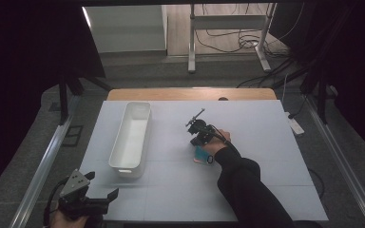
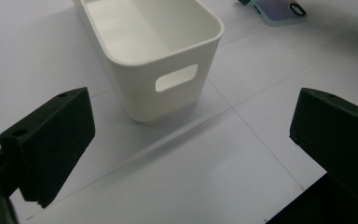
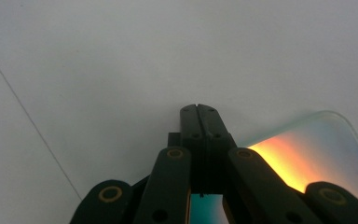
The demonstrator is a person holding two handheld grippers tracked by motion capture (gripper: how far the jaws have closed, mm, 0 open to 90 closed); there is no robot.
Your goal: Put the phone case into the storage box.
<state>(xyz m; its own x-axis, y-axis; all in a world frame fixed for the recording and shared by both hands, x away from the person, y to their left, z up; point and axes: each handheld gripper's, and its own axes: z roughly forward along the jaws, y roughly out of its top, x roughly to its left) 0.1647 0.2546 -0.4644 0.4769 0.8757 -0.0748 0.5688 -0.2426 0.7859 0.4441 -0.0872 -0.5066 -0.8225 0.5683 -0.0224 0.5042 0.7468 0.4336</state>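
Your right gripper (image 3: pixel 198 112) jaws together over iridescent phone case (image 1: pixel 202 156), right of white plastic bin (image 1: pixel 132 137), your left gripper (image 2: pixel 186 154) jaws apart before it.

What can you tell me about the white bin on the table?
The white bin is a long, narrow tub that looks like smooth plastic, with rounded corners, a slightly flared rim and an oval handle cutout in its near end. It stands upright on the left half of the table, open on top, and looks empty. It stands free, with no gripper or other thing against it.
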